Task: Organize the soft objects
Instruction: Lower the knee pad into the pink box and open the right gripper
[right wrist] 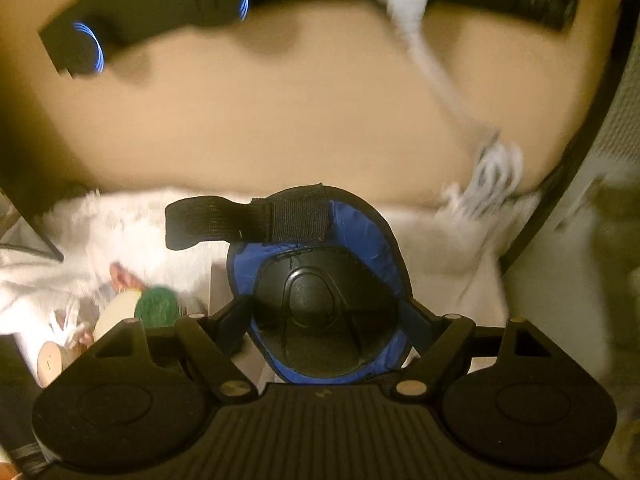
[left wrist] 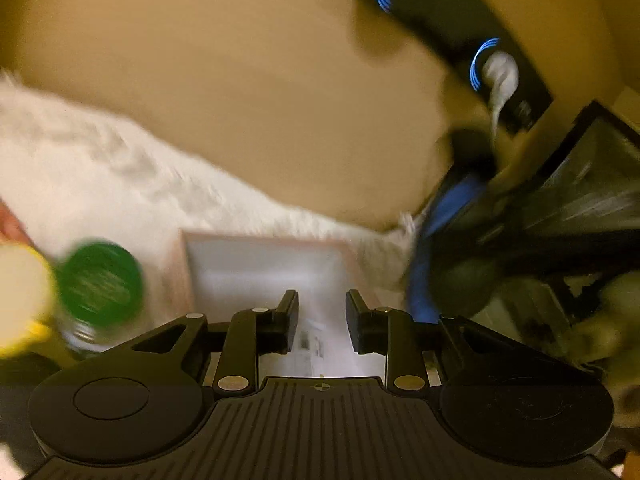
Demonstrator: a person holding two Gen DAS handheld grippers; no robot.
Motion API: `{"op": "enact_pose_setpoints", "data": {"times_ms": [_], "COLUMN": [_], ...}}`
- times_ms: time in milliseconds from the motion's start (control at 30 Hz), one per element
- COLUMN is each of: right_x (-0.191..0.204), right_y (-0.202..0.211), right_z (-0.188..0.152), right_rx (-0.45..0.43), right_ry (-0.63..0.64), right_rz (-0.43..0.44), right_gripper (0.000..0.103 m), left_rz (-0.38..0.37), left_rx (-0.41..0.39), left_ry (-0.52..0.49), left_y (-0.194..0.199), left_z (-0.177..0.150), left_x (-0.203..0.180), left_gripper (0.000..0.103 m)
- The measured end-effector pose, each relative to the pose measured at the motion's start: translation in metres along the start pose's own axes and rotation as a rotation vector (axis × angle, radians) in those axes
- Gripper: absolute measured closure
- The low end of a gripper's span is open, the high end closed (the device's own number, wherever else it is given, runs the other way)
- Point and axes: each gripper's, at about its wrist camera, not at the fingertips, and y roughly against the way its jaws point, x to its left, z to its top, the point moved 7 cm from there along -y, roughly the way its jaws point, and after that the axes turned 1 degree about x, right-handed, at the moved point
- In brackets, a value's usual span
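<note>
My right gripper [right wrist: 324,312] is shut on a blue protective pad [right wrist: 356,240] with a black hard cap and a black strap [right wrist: 224,220]. It holds the pad above a white fluffy rug [right wrist: 120,220]. In the left wrist view the same pad [left wrist: 444,216] and the right gripper show at the right, blurred. My left gripper [left wrist: 322,312] is open and empty, its fingers apart over a light rectangular box [left wrist: 264,264] on the white rug [left wrist: 80,168].
A green-lidded jar [left wrist: 100,276] and a yellow-rimmed round object [left wrist: 20,292] stand left of the box. A black device with blue lights [right wrist: 160,4] lies on the tan floor [right wrist: 280,112]. A white coiled cable [right wrist: 492,172] lies at the right.
</note>
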Motion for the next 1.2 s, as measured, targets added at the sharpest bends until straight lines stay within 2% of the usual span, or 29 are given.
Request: {"op": "enact_pose_setpoints", "data": {"times_ms": [100,167,267,400,467,633,733,867,933,1100,1200], "right_x": [0.009,0.011,0.009,0.011,0.013,0.044,0.070,0.104,0.123,0.168,0.180], "right_y": [-0.044,-0.078,-0.103,-0.094,-0.080,-0.042,-0.032,-0.035,-0.039,-0.050,-0.062], "right_z": [-0.013,-0.024,-0.036,-0.041,-0.042,-0.059,-0.078,-0.101,-0.112,-0.146,-0.159], "right_rx": [0.114,0.201,0.247,0.193,0.135,-0.069,-0.128,-0.109,-0.116,-0.113,-0.071], "right_ry": [-0.028,-0.050,-0.096,-0.108,-0.101,0.055,0.121,0.128,0.167,0.333,0.355], "right_rz": [0.023,0.009,0.015,0.028,0.045,0.025,0.051,0.177,0.210,0.202,0.202], "right_gripper": [0.022,0.022,0.022,0.022,0.021,0.017,0.017,0.017,0.017,0.017,0.017], "left_rz": [0.015,0.051,0.129,0.191,0.209,0.262,0.331,0.425,0.449,0.494,0.478], "left_rx": [-0.048,-0.056,-0.056,-0.065,-0.077,-0.144,-0.181,-0.206,-0.202,-0.151,-0.115], "left_ry": [-0.028,-0.033,-0.020,0.025,0.044,0.102,0.158,0.275,0.280,0.264,0.275], "left_y": [0.033,0.045,0.070,0.107,0.123,0.171,0.193,0.221,0.228,0.230,0.227], "left_z": [0.004,0.001,-0.013,-0.031,-0.037,-0.051,-0.051,-0.053,-0.055,-0.068,-0.077], "left_x": [0.007,0.015,0.039,0.072,0.084,0.118,0.146,0.189,0.202,0.230,0.244], "left_gripper": [0.075,0.075,0.075,0.075,0.075,0.075,0.075,0.075,0.075,0.075,0.075]}}
